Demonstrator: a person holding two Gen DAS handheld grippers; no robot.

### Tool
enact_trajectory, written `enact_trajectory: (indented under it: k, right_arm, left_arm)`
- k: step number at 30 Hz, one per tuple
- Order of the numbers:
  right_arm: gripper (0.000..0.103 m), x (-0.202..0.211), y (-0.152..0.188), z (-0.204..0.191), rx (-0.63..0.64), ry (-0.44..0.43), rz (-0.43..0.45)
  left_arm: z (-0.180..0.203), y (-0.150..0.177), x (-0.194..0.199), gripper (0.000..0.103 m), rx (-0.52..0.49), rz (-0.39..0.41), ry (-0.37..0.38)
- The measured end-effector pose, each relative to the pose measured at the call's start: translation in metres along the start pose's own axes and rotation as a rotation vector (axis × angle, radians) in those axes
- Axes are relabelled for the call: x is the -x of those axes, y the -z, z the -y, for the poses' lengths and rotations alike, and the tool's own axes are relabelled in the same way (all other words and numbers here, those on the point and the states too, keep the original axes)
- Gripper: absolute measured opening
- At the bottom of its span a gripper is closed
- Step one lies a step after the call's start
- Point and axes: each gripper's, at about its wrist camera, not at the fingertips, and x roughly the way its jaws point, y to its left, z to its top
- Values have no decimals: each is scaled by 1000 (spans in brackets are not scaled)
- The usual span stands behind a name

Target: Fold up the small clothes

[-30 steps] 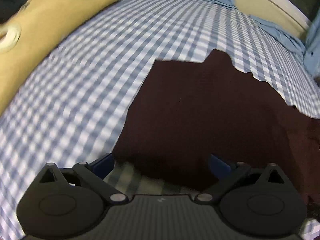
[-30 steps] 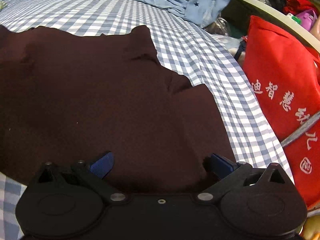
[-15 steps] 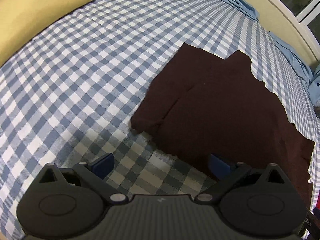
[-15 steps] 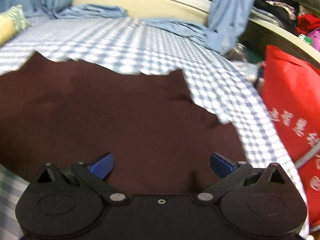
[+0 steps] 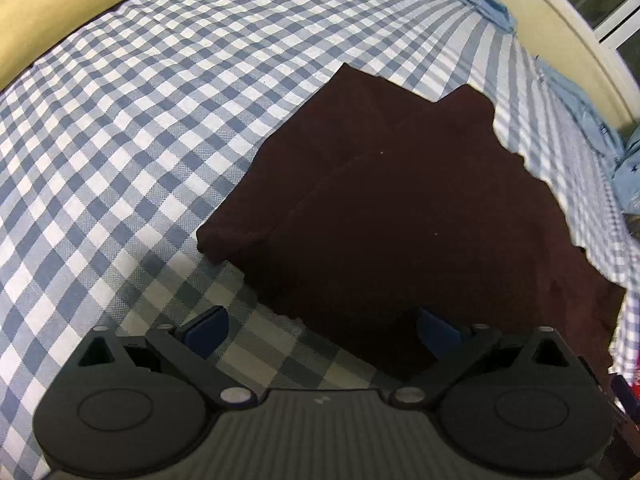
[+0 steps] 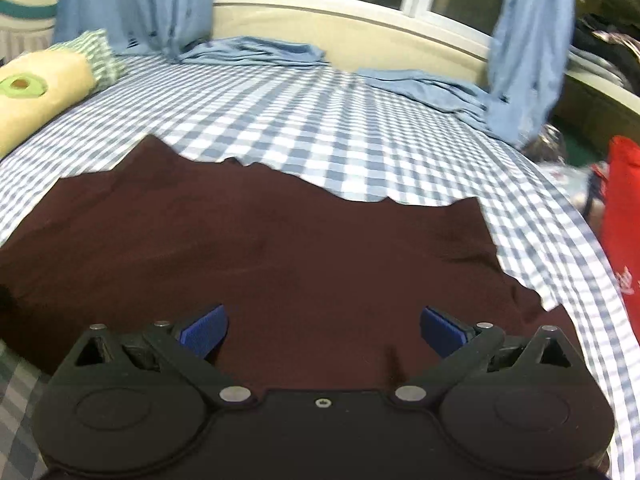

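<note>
A dark maroon garment [image 5: 400, 208] lies spread flat on the blue-and-white checked bedsheet [image 5: 140, 120]. Its left part is folded over, forming a thick edge at the near left corner. My left gripper [image 5: 320, 330] is open and empty, above the garment's near edge, its right finger over the cloth. In the right wrist view the same garment [image 6: 280, 248] fills the middle. My right gripper [image 6: 322, 330] is open and empty, hovering over the garment's near side.
A yellow avocado-print pillow [image 6: 36, 92] lies at the far left of the bed. Light blue curtains [image 6: 132, 4] hang at the window, with blue cloth [image 6: 256, 50] bunched along the headboard. A red bag [image 6: 624, 220] stands off the bed's right edge.
Both grippers have pulled back and risen from the garment, so more of the bed shows. Both stayed open and empty. The garment lies still.
</note>
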Motion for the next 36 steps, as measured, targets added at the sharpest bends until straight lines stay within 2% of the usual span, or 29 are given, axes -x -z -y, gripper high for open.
enact_trajectory:
  k: [10, 15, 23, 32, 36]
  right_arm:
    - [103, -30, 20, -26, 224, -13, -93]
    - [103, -39, 21, -28, 167, 8, -123]
    - [103, -42, 36, -5, -115, -29, -137]
    - [103, -42, 34, -7, -123, -32, -133]
    - [103, -41, 37, -6, -122, -32, -126]
  left_arm:
    - [-3, -7, -11, 102, 29, -30, -46]
    - [-9, -7, -21, 102, 52, -41, -54]
    - [-5, -9, -27, 103, 41, -28, -85]
    - [-4, -18, -31, 102, 66, -46, -100]
    - [-5, -21, -27, 102, 52, 8, -140]
